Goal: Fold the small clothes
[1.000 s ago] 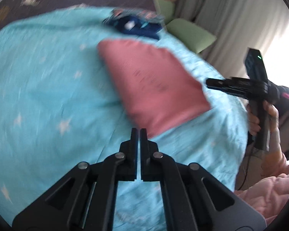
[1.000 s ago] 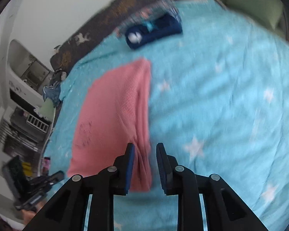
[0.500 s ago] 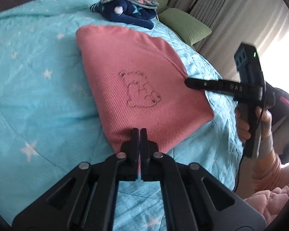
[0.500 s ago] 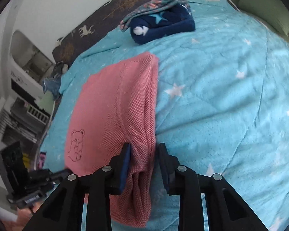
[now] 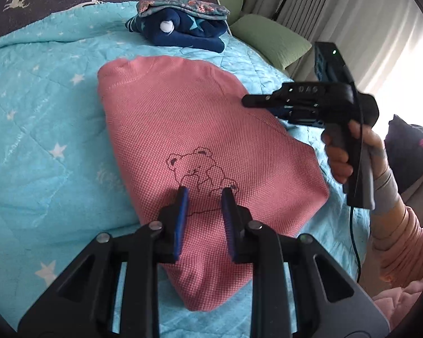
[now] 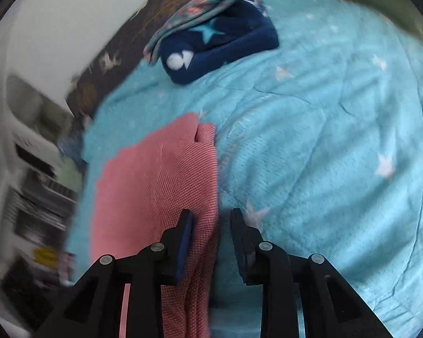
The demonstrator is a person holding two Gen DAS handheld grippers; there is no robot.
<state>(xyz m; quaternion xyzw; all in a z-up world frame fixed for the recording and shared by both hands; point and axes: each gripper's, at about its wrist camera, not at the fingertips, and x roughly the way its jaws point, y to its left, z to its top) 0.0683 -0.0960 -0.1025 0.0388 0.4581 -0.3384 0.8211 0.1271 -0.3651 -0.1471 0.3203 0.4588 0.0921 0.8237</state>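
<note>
While the pink garment (image 5: 208, 152) lies folded flat on the bed (image 5: 42, 129), near its front edge and well short of the stacked clothes (image 5: 183, 25) at the head end, the left tongs (image 5: 204, 197) have just been opening and now stand released above the bear print, gripping nothing. The right tongs (image 6: 211, 219) straddle the garment's folded right edge with jaws apart, and motion blur hides whether the pads press on it. Judged step: release after a fold; next, regrip for another fold or transfer to the stack.
</note>
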